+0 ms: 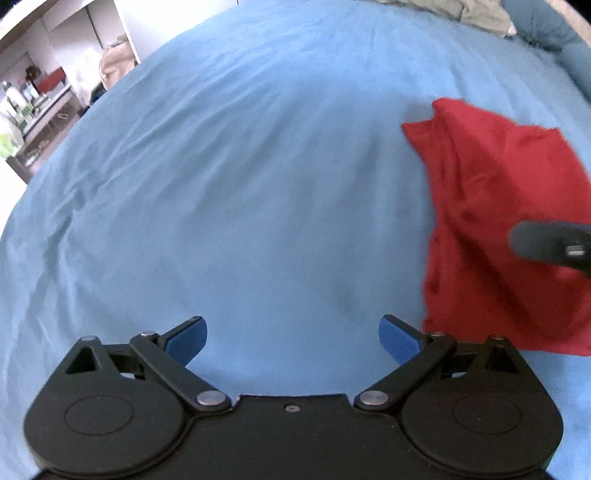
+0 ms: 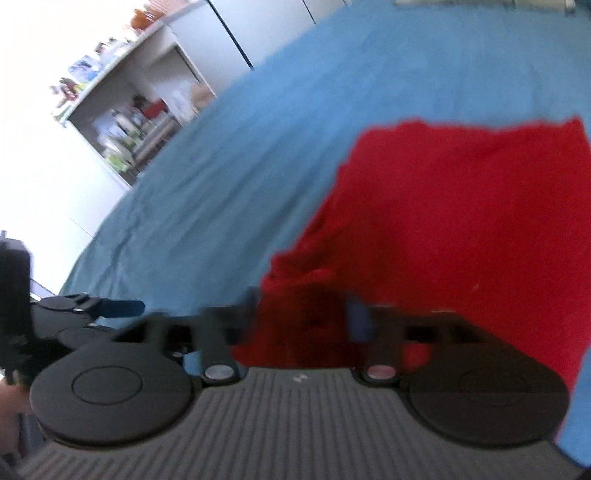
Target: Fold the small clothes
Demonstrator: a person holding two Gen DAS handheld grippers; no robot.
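A red garment (image 1: 506,221) lies crumpled on the blue bed sheet (image 1: 240,166) at the right of the left wrist view. My left gripper (image 1: 293,338) is open and empty, above bare sheet just left of the garment's near edge. In the right wrist view the red garment (image 2: 461,221) fills the right half. My right gripper (image 2: 303,314) is blurred; its jaws stand apart with red cloth between them, and I cannot tell whether they grip it. The right gripper's body also shows in the left wrist view (image 1: 550,247), over the garment.
The blue sheet (image 2: 258,147) covers the bed. Pale clothes (image 1: 461,11) lie at the far edge. A shelf unit with bottles and boxes (image 2: 125,125) stands beyond the bed on the left. The left gripper shows in the right wrist view (image 2: 92,310).
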